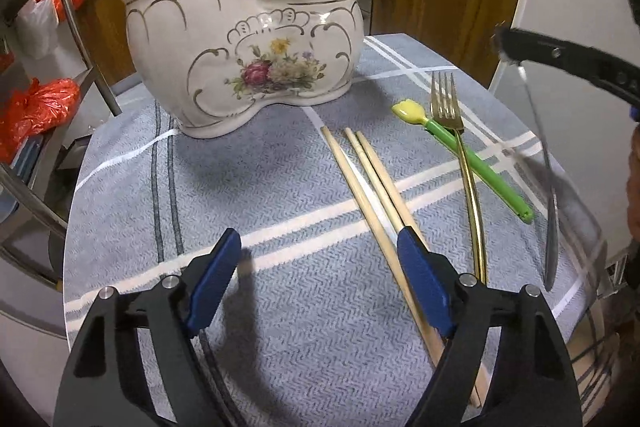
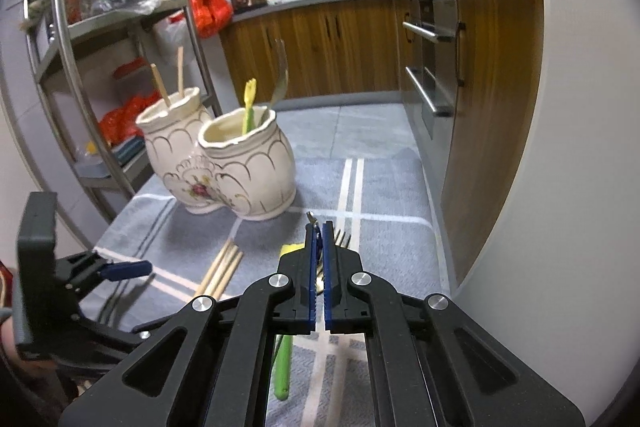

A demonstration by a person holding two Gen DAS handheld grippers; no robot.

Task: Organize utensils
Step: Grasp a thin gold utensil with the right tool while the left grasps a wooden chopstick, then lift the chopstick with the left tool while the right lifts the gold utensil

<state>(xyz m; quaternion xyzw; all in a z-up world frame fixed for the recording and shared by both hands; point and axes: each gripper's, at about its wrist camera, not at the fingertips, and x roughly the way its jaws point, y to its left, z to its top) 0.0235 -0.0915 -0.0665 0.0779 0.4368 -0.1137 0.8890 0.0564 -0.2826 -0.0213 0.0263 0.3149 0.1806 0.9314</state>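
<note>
Nearest, the left tongs (image 1: 318, 267) hang wide open and empty just above the striped cloth (image 1: 280, 187), their right finger over the three loose chopsticks (image 1: 376, 203). To the right, the right tongs (image 2: 319, 251) are pinched narrow on a silver knife (image 1: 550, 227), lifted over the gold fork (image 1: 472, 187) and green spoon (image 1: 476, 163) lying crossed on the tabletop. Farther off stands the two-pot ceramic holder (image 1: 240, 43), chopsticks in its left pot, fork and spoon in its right. Sorting looks partly done; next, the knife likely needs carrying, tip down, into the right pot.
</note>
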